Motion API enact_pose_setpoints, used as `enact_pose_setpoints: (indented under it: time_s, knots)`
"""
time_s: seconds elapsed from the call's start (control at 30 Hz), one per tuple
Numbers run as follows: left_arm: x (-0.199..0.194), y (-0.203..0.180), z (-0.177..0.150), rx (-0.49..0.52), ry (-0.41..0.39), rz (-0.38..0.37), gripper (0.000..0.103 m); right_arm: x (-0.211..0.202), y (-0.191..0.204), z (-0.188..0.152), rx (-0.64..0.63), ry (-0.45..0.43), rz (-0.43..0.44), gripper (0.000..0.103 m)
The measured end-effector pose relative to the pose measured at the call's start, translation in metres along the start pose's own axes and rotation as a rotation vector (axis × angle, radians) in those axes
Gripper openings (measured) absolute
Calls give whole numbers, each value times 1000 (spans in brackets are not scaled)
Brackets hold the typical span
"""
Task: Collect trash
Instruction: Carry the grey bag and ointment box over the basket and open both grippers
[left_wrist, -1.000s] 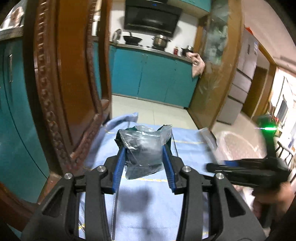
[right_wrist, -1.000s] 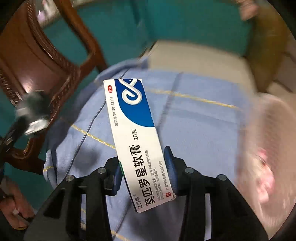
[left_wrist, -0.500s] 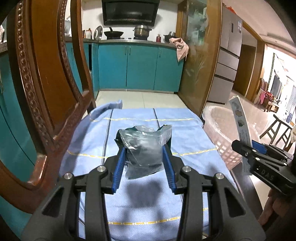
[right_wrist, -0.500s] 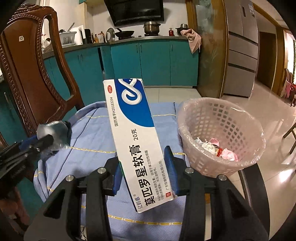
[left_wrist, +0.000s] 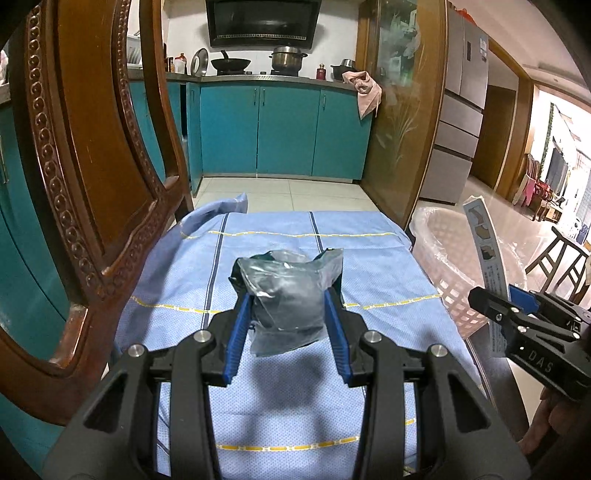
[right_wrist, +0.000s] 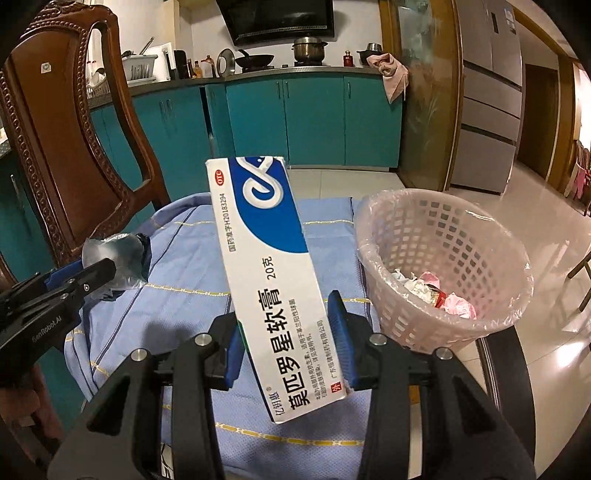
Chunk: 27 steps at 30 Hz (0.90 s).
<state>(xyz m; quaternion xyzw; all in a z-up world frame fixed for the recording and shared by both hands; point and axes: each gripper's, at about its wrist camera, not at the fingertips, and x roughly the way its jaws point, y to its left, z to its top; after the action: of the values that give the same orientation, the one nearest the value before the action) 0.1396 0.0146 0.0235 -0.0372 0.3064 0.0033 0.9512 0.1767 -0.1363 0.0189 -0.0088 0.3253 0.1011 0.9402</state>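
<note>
Here the left gripper (left_wrist: 288, 314) is held level above the blue striped cloth (left_wrist: 369, 258), clamped on a crumpled grey plastic bag (left_wrist: 284, 291). The right gripper (right_wrist: 286, 332) pinches a long white-and-blue medicine box (right_wrist: 266, 266), tilted, just left of the lined pink plastic basket (right_wrist: 443, 236).

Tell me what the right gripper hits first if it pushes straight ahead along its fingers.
Probably nothing close: the right gripper, shut on the ointment box, points over the blue cloth, left of the basket. Beyond lie floor and teal cabinets; depth is unclear.
</note>
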Motion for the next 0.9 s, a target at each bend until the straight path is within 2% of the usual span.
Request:
enact_pose_setpoints:
  time_s: [0.47,0.57,0.73,0.87,0.9]
  knots:
    - [3,2,1,-1,1,1,41,1,2,0,-15,13,4,42]
    - [2,2,1,-5,4,0,41,-2,-5,4,6,-9,1,42]
    - [2,4,1,-10,3,3,41,-14,-64,35,157,-129,-60,42]
    - [3,5,1,-8,4,6,41,8,-128,53,264,-173,-153,43]
    - [4,5,0,-9,10,3,41,15,-139,54,286,-176,-147,53]
